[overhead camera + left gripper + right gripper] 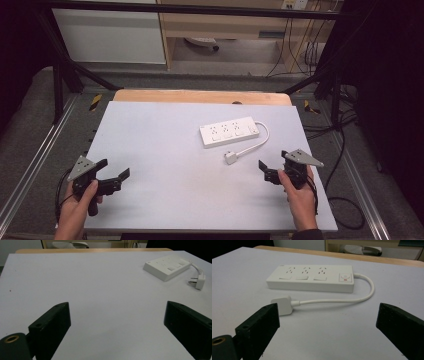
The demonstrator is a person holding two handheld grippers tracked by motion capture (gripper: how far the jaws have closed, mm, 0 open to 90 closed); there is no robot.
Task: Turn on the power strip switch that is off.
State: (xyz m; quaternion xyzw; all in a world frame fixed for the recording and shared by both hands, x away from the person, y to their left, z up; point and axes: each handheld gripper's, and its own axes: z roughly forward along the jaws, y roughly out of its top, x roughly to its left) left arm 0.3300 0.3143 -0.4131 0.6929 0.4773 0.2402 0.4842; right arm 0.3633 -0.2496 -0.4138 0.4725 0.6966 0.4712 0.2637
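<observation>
- Right now the white power strip (229,132) is lying flat on the pale tabletop (165,165), right of centre in the high view, sockets facing up, presumably so they are reachable from above.
- Its long axis is running left to right across that view, tilting slightly up toward the right; the switch end is pointing right, where the cord (260,142) is leaving it.
- That cord is curling round in a loop and coming back to the plug (230,158), which is resting just below the strip, apart from it, its prongs showing in the left gripper view (198,281).
- At lower right of the high view, the right hand-held gripper (272,167) is hovering near the plug with jaws spread wide and holding nothing; its own view is framing plug and strip between them, likely lining up a pick.
- At lower left, well apart from the strip, the left hand-held gripper (114,169) is likewise gaping, empty, seemingly waiting.
</observation>
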